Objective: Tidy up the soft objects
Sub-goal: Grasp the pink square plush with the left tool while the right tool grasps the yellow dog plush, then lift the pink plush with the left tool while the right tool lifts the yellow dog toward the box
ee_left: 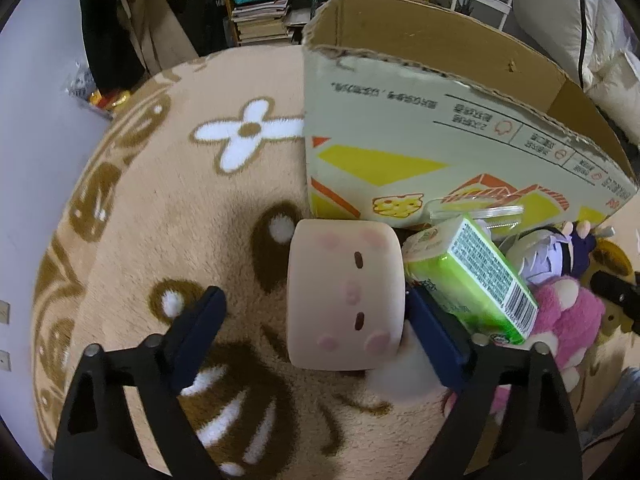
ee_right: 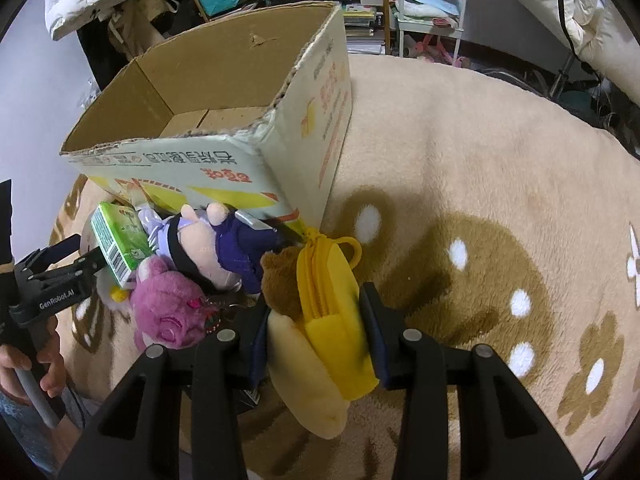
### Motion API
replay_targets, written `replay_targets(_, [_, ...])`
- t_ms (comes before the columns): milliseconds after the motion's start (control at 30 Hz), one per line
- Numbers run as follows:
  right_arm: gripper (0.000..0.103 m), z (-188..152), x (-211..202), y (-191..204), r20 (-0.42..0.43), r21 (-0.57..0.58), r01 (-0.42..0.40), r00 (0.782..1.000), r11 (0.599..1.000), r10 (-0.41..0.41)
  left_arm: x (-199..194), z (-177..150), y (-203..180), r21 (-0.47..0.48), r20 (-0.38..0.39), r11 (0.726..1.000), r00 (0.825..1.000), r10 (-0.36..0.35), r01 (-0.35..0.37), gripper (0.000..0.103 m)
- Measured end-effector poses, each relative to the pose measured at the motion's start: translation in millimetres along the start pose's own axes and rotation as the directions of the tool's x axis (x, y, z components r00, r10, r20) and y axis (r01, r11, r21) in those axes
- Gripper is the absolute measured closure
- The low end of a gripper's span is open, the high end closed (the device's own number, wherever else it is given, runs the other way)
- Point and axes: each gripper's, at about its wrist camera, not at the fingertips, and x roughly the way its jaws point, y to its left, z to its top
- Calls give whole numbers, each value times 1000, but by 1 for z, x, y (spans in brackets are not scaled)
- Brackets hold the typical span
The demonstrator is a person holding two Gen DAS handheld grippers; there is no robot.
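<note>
My landmark was the corrugated cardboard box (ee_right: 224,120), open-topped with ragged torn edges, printed in yellow and orange, standing on the deep-pile beige rug (ee_right: 460,160) with its brown and white flower pattern. My right gripper (ee_right: 316,320) was clenched on a soft yellow plush pouch (ee_right: 332,312) just in front of the box's near corner; the pouch was smooth-napped, rounded, with a zip running along its spine and a small loop at the far end, its long axis pointing from me toward the box. A brown fuzzy plush (ee_right: 280,280) pressed against the pouch's left side. Left of that, along the foot of the box's front wall, lay a shaggy pink bear (ee_right: 172,312), a cloth doll in purple (ee_right: 224,248) lying sideways, and a glossy green rectangular carton (ee_right: 116,244) tilted on its edge. My left gripper (ee_left: 316,312) hung with its jaws spread wide, released, around a smooth pale-pink cushion-like squishy block (ee_left: 344,296) lying on the rug just before the box's left front corner; its face of dark dashes and pink blotches looked up, the long axis running away from me toward the box, and only my right-hand pad (ee_left: 432,336) touched its side.
</note>
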Motion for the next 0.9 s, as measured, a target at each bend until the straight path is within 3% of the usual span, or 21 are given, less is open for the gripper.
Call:
replay_targets(200, [60,-1,-3,-3,5,17,-14,1000,1000,14,3,-1,-2,-4,-5,998,998,-57,57,51])
replay_targets(233, [60,-1,-3,-3,6,16,-12,1000,1000,12,1,-1,-3,-1,-2,998,998,-56,56,53])
replay_targets(533, [60,-2,-13,3,33,-11,3,999,1000,-3,-9,-9,-7,-3,17,1000,999,-29,29,59])
replay_targets(900, [61,-6,-48,13,159,-39,-36,986,999,42,-39,-24,-7,0,80,999,996,35,-35,61])
